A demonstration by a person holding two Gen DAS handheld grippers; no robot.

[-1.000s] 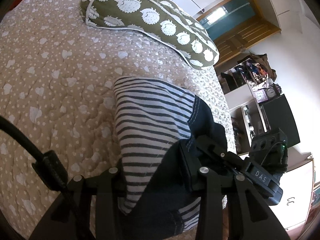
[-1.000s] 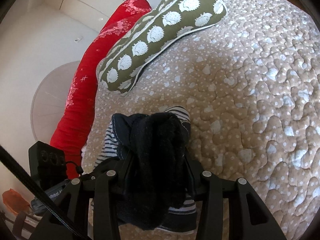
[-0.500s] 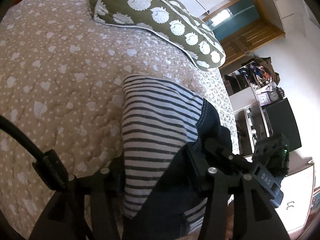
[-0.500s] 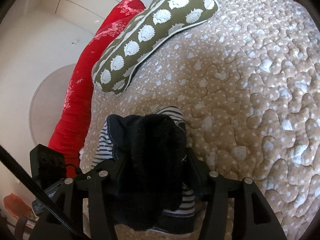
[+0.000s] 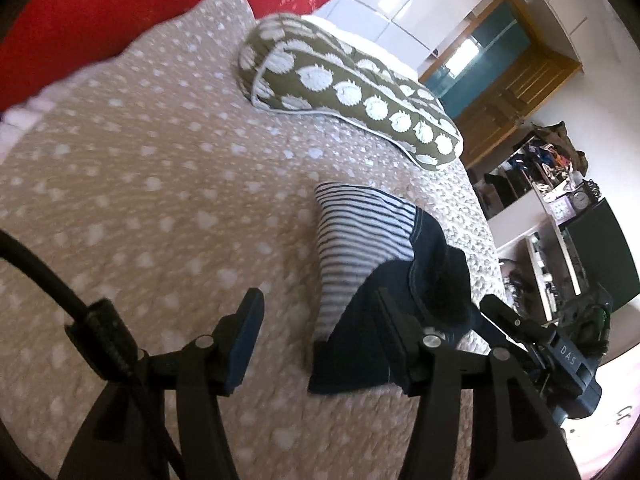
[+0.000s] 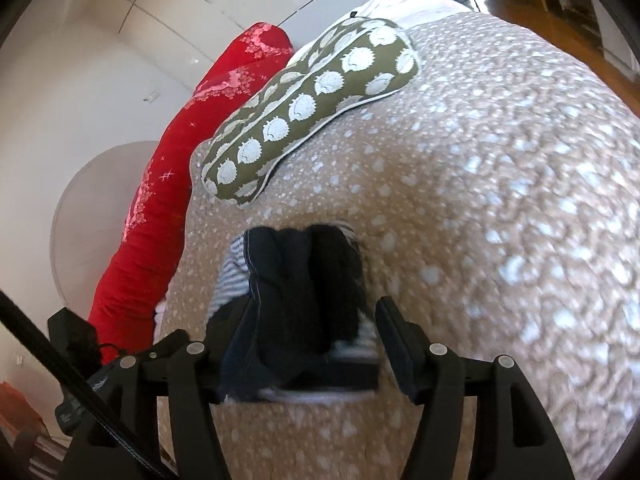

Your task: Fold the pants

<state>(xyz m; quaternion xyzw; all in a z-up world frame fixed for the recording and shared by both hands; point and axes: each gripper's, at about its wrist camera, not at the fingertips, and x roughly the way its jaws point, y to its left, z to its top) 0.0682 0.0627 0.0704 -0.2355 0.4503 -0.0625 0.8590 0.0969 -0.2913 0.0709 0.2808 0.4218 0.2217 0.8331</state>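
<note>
Left wrist view: my left tongs (image 5: 316, 344) hang wide, holding nothing — folded pants (image 5: 384, 280) lie on the bed (image 5: 160, 168), near the hedgehog pillow (image 5: 344, 92). Right tongs (image 6: 308, 340) also wide, straddling them. Soft, limp, light — I'd pinch the thick folded edge

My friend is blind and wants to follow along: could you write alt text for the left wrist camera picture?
A folded bundle of pants, dark denim with a striped lining showing, lies on a beige dotted quilt. The open left hand-held gripper hangs just above, its fingers spread and holding nothing. Behind lie an olive cushion with white hedgehogs and a red pillow.
</note>
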